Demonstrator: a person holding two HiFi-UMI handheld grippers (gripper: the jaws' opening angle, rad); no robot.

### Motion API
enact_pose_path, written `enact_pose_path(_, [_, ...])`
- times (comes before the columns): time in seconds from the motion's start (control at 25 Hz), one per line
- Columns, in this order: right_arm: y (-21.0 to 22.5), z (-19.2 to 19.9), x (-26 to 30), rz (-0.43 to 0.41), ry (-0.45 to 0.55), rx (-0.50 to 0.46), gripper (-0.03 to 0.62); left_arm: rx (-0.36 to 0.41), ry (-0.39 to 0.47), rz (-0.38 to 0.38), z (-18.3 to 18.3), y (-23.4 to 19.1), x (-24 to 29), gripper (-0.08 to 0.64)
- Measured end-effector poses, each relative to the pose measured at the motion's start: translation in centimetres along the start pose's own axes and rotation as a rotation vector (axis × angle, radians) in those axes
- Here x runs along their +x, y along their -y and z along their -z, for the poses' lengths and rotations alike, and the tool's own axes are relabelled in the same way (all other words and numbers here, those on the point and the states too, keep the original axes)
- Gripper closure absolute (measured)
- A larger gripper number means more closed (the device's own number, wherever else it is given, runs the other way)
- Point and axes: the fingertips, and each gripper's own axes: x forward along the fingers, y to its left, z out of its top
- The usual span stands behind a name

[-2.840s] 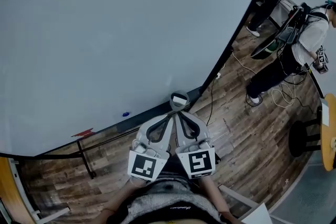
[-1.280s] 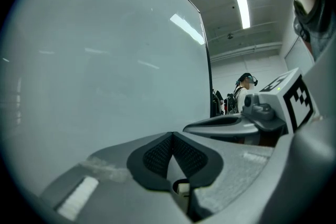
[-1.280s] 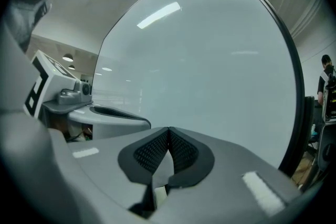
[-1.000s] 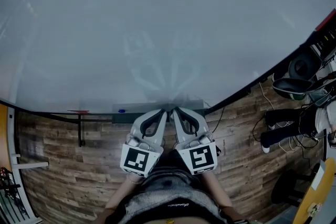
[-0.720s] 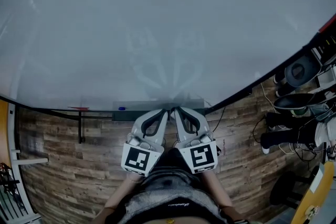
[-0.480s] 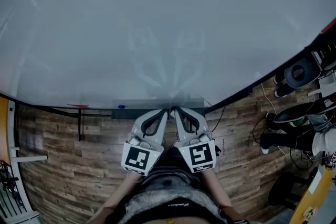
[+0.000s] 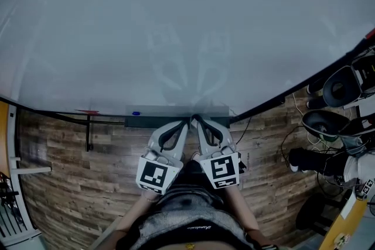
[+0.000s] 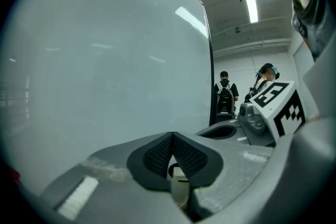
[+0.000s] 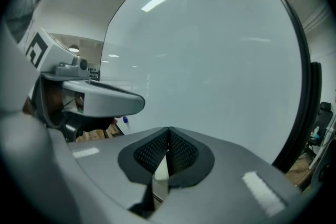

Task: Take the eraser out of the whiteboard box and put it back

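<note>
The long grey whiteboard box (image 7: 153, 120) runs along the lower edge of the whiteboard (image 7: 176, 26). My left gripper (image 7: 187, 122) and right gripper (image 7: 193, 119) sit side by side with their tips at the box's middle. Both are shut, pads meeting at the tips, as the left gripper view (image 8: 171, 135) and the right gripper view (image 9: 168, 129) show. I cannot make out the eraser in any view. A pale part shows below each pair of pads, and what it is cannot be told.
A blue marker cap (image 7: 136, 113) and a red item (image 7: 88, 112) lie left of the box. Cables and people's legs (image 7: 328, 161) are on the wooden floor at the right. Two people (image 8: 226, 94) stand beyond the board's far edge.
The grippers have stayed together at the box, the right one dipping slightly. Earlier they were near the board's right end with a grey block at their tips.
</note>
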Motion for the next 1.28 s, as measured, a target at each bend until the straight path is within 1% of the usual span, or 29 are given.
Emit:
enact_pose_path(0.12, [0.1, 0.9, 0.0, -0.001, -0.032, -0.011, 0.591, 0.002, -0.003, -0.005, 0.3, 0.0, -0.1, 0.559])
enact_pose_path(0.24, [0.2, 1.9, 0.0, -0.002, -0.059, -0.015, 0.591, 0.021, -0.007, -0.001, 0.6, 0.1, -0.3, 0.559])
enact_pose_path(0.4, [0.4, 2.9, 0.0, -0.001, -0.084, -0.016, 0.591, -0.006, -0.019, -0.012, 0.9, 0.4, -0.4, 0.560])
enact_pose_path(0.44, [0.5, 3.2, 0.1, -0.001, -0.089, -0.016, 0.589, 0.001, -0.021, -0.012, 1.0, 0.4, -0.4, 0.559])
enact_pose_path(0.52, [0.5, 3.5, 0.2, -0.002, -0.096, -0.017, 0.590, 0.038, -0.022, -0.005, 1.3, 0.1, -0.4, 0.560])
enact_pose_path(0.68, [0.3, 4.0, 0.5, -0.006, -0.111, -0.017, 0.591, 0.067, -0.023, -0.004, 1.5, -0.3, -0.6, 0.560])
enact_pose_path(0.72, [0.2, 4.1, 0.6, -0.008, -0.114, -0.015, 0.591, 0.061, -0.024, -0.006, 1.5, -0.4, -0.6, 0.560])
enact_pose_path(0.8, [0.1, 4.3, 0.8, -0.012, -0.119, -0.011, 0.591, 0.014, -0.027, -0.016, 1.6, -0.5, -0.7, 0.560])
enact_pose_path(0.84, [0.0, 4.4, 0.9, -0.014, -0.122, -0.010, 0.591, 0.008, -0.027, -0.016, 1.6, -0.6, -0.7, 0.559])
enact_pose_path(0.92, [-0.1, 4.5, 1.1, -0.016, -0.126, -0.011, 0.589, 0.042, -0.027, -0.008, 1.8, -0.8, -0.7, 0.559])
enact_pose_path(1.0, [-0.1, 4.5, 1.2, -0.016, -0.131, -0.011, 0.591, 0.054, -0.026, -0.005, 1.8, -0.9, -0.7, 0.560])
enact_pose_path(1.24, [0.0, 4.5, 1.4, -0.032, -0.120, -0.007, 0.586, 0.044, -0.025, -0.004, 1.7, -1.2, -0.4, 0.559])
enact_pose_path(1.28, [-0.1, 4.5, 1.5, -0.040, -0.114, -0.005, 0.553, 0.035, -0.026, -0.005, 1.8, -1.2, -0.4, 0.558])
